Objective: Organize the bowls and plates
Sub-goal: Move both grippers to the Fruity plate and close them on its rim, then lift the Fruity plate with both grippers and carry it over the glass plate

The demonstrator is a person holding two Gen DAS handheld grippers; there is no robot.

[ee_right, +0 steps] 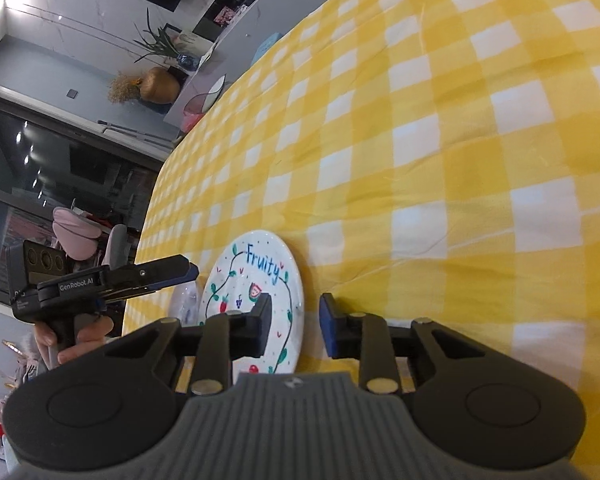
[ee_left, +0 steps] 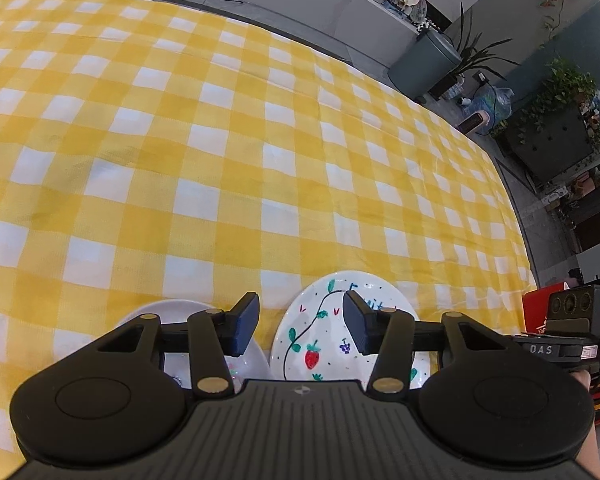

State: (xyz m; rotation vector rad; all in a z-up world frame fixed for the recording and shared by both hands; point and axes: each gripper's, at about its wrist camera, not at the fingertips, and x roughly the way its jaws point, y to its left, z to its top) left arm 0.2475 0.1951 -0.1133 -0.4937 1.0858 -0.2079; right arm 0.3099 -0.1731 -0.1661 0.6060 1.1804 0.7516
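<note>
With the right tool (ee_right: 292,326) narrow, straddling but not pinching the "Fruity" plate (ee_right: 256,280) rim, and the left tool (ee_left: 300,322) half-open and empty, the plate may slide across the worktop (ee_right: 440,160).

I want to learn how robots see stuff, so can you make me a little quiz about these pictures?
1. True or false: the painted plate lies on a blue striped cloth.
2. Which word is written on the painted plate? A) Fruity B) Yummy C) Happy
3. How many dishes show in the left wrist view?

Key:
1. False. The cloth is yellow and white checked.
2. A.
3. Two: the painted plate and a white dish beside it.
</note>
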